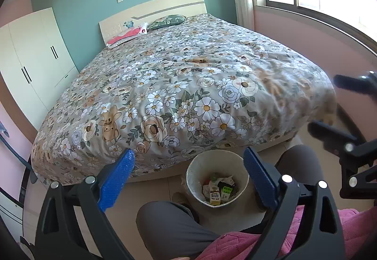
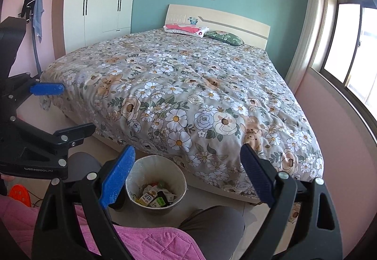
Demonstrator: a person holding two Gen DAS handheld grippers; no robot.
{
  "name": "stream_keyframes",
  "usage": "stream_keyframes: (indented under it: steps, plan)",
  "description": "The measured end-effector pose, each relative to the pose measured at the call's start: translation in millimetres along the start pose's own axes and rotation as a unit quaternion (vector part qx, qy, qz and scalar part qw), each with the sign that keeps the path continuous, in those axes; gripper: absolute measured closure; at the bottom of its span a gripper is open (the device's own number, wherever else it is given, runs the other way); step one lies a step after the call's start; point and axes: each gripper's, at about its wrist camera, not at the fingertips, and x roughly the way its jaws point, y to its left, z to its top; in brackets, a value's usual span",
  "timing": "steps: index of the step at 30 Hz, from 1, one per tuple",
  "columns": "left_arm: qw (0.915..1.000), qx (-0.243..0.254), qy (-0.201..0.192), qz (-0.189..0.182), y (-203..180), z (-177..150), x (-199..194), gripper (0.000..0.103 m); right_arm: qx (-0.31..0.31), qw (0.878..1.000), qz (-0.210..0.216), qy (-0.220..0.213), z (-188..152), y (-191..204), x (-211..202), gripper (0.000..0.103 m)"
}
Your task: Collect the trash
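The waste bin stands on the pale tiled floor just off the foot edge of the bed, and everything else is placed from it here. Inside it lies the trash: small cartons, crumpled paper and a green piece, all well below the rim. The person's grey-trousered knees flank the bin on its near side, one at each side, with a pink quilted garment behind them.

The left gripper hangs above the bin, jaws spread wide and holding nothing; the bin's mouth shows between its blue pads. The right gripper hangs beside it, toward the window side of the bin, jaws likewise wide apart and empty.

Beyond the bin, the floral quilt's hem overhangs the bed's base, close to the bin's far rim. Bare floor runs from the bin leftward along the bed's foot toward the white wardrobe. On the bin's other side, the pink wall under the window leaves only a narrow strip beside the bed.
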Motion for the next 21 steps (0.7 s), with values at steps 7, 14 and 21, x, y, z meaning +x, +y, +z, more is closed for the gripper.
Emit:
stream_keyframes:
  steps: [7, 14, 21]
  plan:
    - [1.0, 0.002, -0.003, 0.001, -1.0, 2.3, -1.7, 0.008, 0.0, 1.0, 0.003, -0.001, 0.0, 0.9, -0.2, 0.014]
    - [1.0, 0.004, -0.006, 0.002, -4.5, 3.6, -3.4, 0.008, 0.0, 1.0, 0.002, 0.0, -0.3, 1.8, -0.3, 0.014]
    - [1.0, 0.005, -0.006, 0.002, -4.4, 3.2, -3.5, 0.008, -0.001, 1.0, 0.004, 0.002, -2.0, 3.0, -1.1, 0.014]
